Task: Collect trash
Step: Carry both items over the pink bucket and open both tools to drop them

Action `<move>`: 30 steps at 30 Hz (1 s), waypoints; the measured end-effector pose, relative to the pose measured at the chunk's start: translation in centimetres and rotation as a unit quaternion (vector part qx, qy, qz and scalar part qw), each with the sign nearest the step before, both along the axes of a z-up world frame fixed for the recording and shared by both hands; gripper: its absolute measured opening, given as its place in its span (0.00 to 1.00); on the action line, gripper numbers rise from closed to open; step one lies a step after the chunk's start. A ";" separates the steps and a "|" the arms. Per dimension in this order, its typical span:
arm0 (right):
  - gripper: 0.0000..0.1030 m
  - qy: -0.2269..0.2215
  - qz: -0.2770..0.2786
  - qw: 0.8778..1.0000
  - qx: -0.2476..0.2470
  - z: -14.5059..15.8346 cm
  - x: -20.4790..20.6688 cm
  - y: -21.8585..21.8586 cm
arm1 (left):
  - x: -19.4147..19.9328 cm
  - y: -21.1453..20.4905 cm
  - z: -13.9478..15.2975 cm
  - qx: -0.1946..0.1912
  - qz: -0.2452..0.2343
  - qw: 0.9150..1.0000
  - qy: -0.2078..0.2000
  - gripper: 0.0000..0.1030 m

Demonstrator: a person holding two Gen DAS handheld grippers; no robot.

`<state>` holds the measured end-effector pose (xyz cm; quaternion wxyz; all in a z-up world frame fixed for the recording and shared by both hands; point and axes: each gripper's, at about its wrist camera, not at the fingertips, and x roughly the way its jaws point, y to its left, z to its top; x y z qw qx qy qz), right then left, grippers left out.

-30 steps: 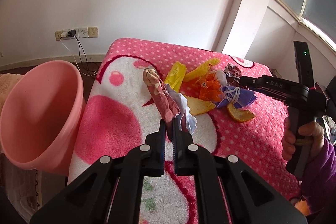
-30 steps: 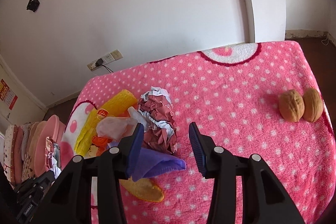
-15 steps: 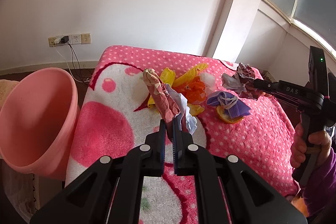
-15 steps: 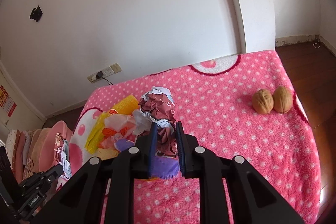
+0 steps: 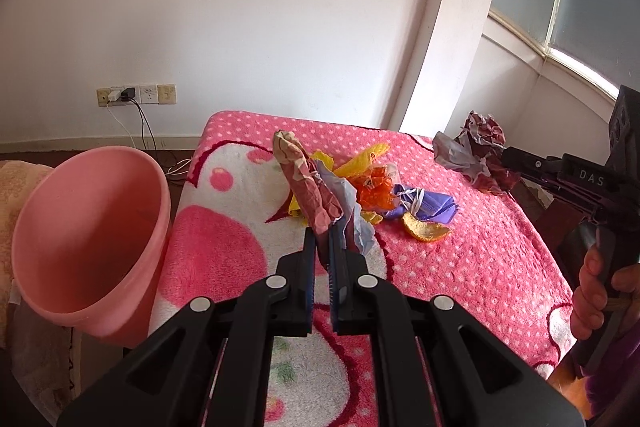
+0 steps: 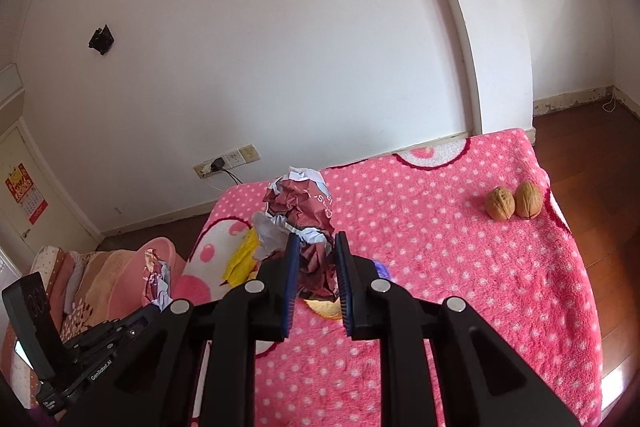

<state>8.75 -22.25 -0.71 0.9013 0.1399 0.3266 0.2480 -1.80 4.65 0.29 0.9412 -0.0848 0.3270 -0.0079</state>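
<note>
My left gripper point(image 5: 321, 241) is shut on a long crumpled maroon-and-pink wrapper point(image 5: 306, 183), held above the pink dotted blanket point(image 5: 460, 255). Off the blanket's left edge a pink bin point(image 5: 86, 239) stands tilted, mouth toward me. My right gripper point(image 6: 316, 255) is shut on a crumpled maroon-and-white wrapper point(image 6: 304, 207), lifted off the blanket; the same wrapper point(image 5: 476, 155) shows at the right of the left wrist view. On the blanket lie a yellow bag point(image 5: 362, 157), an orange wrapper point(image 5: 374, 193), a purple mask point(image 5: 424, 205) and an orange peel point(image 5: 424, 231).
Two walnuts point(image 6: 514, 203) lie near the blanket's far right edge. A wall socket with a plugged cable point(image 5: 132, 95) is behind the bin. A person's hand point(image 5: 596, 287) holds the right gripper's handle. Folded cloths point(image 6: 84, 279) are stacked beside the bin.
The right gripper closed on the maroon-and-white wrapper and lifted it off the trash pile. The left gripper rose a little with its long wrapper.
</note>
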 end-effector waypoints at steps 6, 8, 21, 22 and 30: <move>0.16 -0.007 0.033 0.999 -0.015 0.3 -1.4 3.2 | -1.0 0.7 0.1 0.006 0.011 1.000 -0.002 0.05; 0.16 -0.008 0.048 0.999 -0.016 0.5 -1.6 4.5 | -1.5 0.9 0.3 0.013 0.017 1.000 -0.009 0.05; 0.16 -0.031 0.125 0.991 -0.030 2.3 -1.9 13.7 | -4.2 7.1 1.9 0.023 0.100 0.994 -0.042 0.05; 0.16 -0.032 0.130 0.990 -0.031 2.4 -1.9 14.4 | -4.3 7.7 2.0 0.024 0.107 0.993 -0.043 0.05; 0.16 -0.037 0.172 0.983 -0.046 2.8 -2.1 19.3 | -5.6 11.8 1.7 0.029 0.157 0.987 -0.036 0.05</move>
